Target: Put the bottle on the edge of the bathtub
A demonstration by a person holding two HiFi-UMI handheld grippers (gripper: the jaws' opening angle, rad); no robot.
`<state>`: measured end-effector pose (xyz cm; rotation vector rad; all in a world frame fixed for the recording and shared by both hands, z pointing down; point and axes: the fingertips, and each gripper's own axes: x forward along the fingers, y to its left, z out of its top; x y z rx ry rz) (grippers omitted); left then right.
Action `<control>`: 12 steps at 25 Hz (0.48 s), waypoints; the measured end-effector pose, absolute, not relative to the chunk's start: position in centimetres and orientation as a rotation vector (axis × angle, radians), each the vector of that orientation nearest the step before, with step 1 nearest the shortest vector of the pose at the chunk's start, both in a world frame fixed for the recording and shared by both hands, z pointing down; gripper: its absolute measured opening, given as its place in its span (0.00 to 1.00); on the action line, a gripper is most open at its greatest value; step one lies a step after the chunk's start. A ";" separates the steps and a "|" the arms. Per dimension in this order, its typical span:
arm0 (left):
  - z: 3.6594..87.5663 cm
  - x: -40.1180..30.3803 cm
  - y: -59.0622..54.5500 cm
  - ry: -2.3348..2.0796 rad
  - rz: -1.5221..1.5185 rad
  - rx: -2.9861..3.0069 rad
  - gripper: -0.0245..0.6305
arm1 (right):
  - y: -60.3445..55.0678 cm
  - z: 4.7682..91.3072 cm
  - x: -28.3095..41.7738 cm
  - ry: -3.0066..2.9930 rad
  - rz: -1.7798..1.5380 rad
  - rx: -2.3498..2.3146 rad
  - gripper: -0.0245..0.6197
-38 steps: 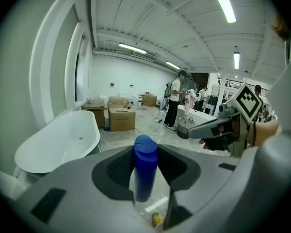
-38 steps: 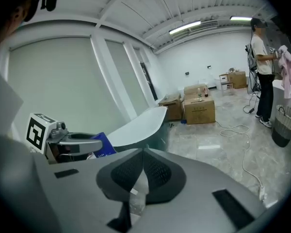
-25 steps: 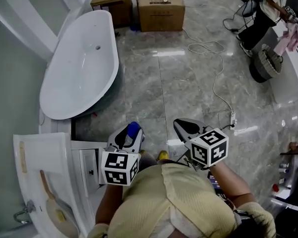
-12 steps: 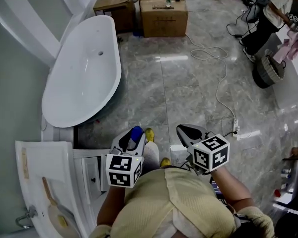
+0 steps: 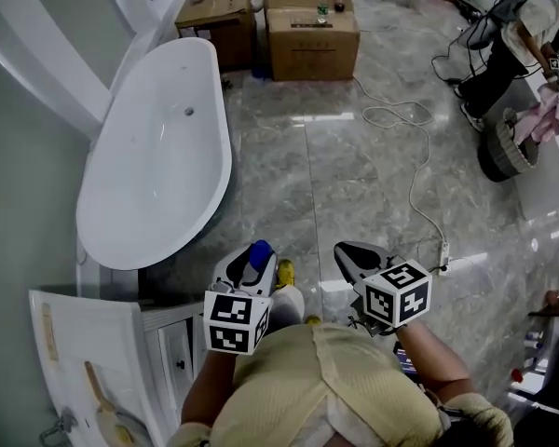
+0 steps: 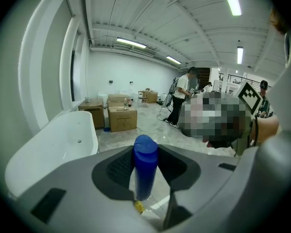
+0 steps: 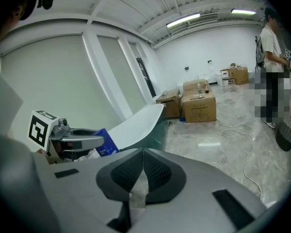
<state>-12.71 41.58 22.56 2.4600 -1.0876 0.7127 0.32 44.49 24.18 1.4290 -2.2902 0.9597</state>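
Observation:
A blue bottle [image 6: 144, 166] stands upright between the jaws of my left gripper [image 6: 144, 171], which is shut on it. In the head view the bottle's blue cap [image 5: 259, 251] pokes out of the left gripper [image 5: 252, 270], just right of the near end of the white bathtub [image 5: 158, 156]. From the right gripper view the bottle [image 7: 103, 142] shows at the left with the tub [image 7: 136, 123] behind it. My right gripper [image 5: 359, 256] hangs beside the left one, its jaws closed together with nothing between them [image 7: 143, 166].
A white sink cabinet [image 5: 102, 343] stands at my left, below the tub. Cardboard boxes [image 5: 312, 28] sit beyond the tub's far end. A white cable [image 5: 412, 170] snakes over the marble floor. A person [image 5: 508, 49] stands at the far right.
I have stepped forward: the tub has come nearer and lower in the head view, and the sink cabinet has slid back. Both grippers stay as they were, the left holding the bottle.

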 end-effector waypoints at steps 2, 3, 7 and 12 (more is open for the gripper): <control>22.6 -12.8 39.8 -1.088 0.719 2.463 0.33 | 42.6 24.3 0.2 -2.287 0.962 1.421 0.08; 22.7 -12.9 38.8 -1.088 0.724 2.462 0.33 | 41.6 24.4 0.0 -2.285 0.963 1.418 0.08; 23.1 -13.6 35.2 -1.087 0.731 2.446 0.33 | 38.0 24.7 -0.6 -2.274 0.969 1.407 0.08; 23.6 -14.4 31.0 -1.090 0.742 2.428 0.33 | 34.1 25.0 -1.0 -2.257 0.980 1.392 0.08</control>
